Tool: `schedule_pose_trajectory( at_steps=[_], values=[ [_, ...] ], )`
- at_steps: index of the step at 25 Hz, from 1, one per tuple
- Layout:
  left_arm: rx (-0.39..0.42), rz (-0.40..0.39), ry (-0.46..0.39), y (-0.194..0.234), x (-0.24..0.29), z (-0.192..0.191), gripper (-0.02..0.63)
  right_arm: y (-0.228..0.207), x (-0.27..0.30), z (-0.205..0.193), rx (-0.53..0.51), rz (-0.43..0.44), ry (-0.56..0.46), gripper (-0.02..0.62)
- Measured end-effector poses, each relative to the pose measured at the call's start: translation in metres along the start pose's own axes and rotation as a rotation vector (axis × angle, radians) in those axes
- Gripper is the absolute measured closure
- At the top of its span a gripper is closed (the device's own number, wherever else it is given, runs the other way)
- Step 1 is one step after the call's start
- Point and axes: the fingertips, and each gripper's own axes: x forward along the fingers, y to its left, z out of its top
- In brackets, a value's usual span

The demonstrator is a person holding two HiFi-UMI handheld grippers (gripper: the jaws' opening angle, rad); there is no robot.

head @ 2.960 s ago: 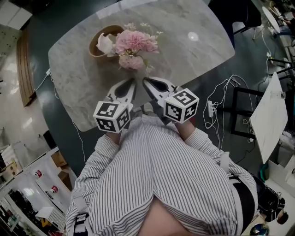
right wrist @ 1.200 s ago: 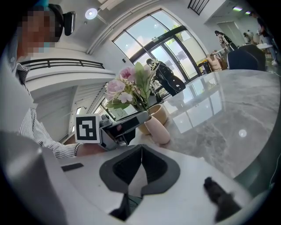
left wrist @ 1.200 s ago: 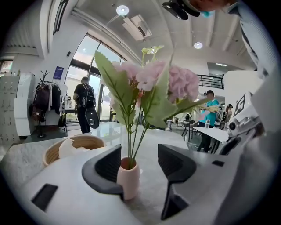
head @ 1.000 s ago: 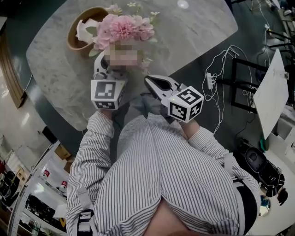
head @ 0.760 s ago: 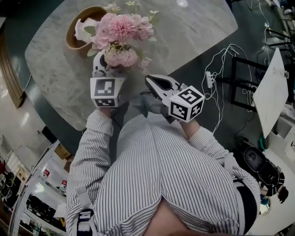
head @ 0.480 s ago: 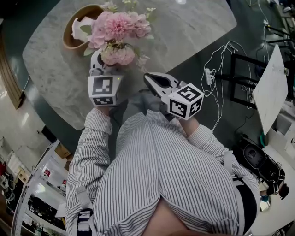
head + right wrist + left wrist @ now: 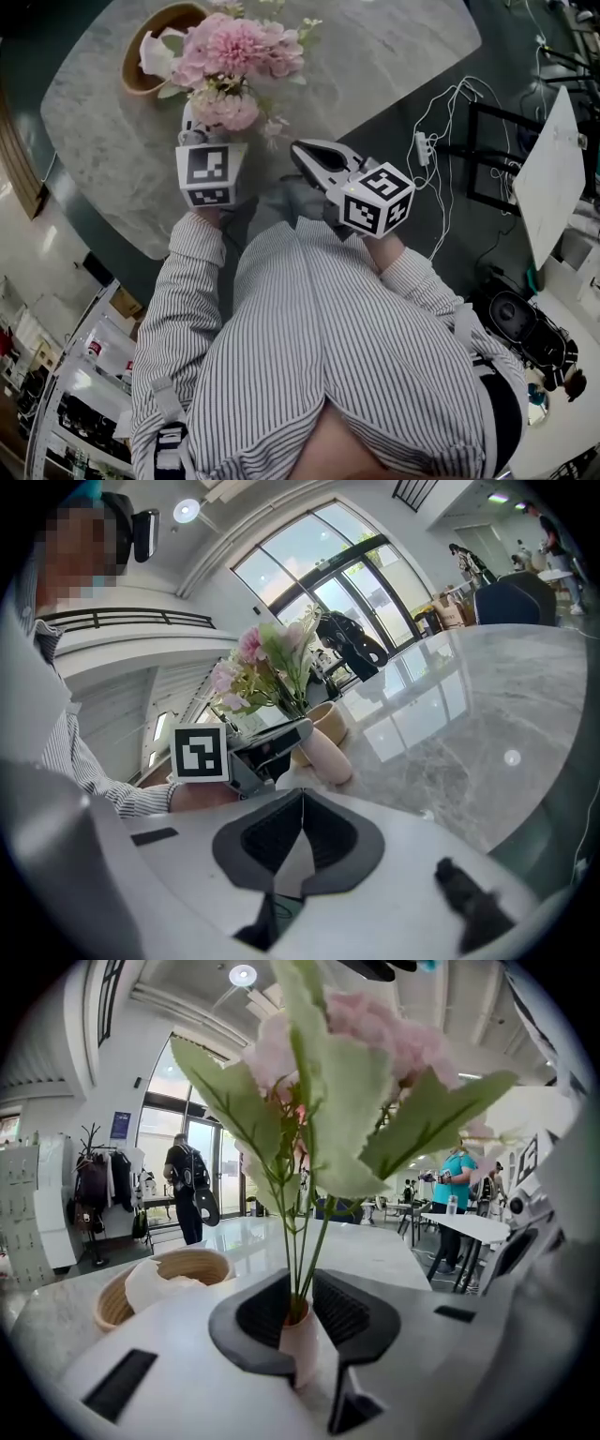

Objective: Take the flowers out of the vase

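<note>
The left gripper (image 7: 299, 1286) has just been closing and now pinches the neck of the vase (image 7: 299, 1344) on the table (image 7: 394, 66), flowers (image 7: 239, 47) standing in it, while the right gripper (image 7: 302, 795) hangs nearby, jaws together and empty.

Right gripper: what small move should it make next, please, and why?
Probably open the right gripper, ready for the stems: its jaws are together and empty, while the left gripper, whose jaws have just been closing, grips the vase at its neck.
</note>
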Motion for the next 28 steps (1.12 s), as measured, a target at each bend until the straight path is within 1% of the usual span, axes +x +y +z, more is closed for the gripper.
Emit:
schedule_pose_trajectory(
  at_steps=[4, 9, 14, 28],
  values=[
    [0.005, 0.009, 0.002, 0.001, -0.003, 0.002, 0.532, 0.004, -0.001, 0.001, -0.002, 0.004, -0.001, 0.58],
    [0.012, 0.014, 0.018, 0.003, 0.009, 0.001, 0.546, -0.005, 0.002, 0.005, 0.0, 0.009, 0.004, 0.58],
    [0.014, 0.019, 0.033, 0.002, 0.008, 0.0, 0.558, -0.004, 0.001, 0.005, -0.004, 0.013, 0.003, 0.58],
    [-0.002, -0.01, 0.015, -0.004, 0.001, 0.015, 0.568, -0.001, -0.007, 0.013, -0.025, 0.024, -0.034, 0.58]
  ],
)
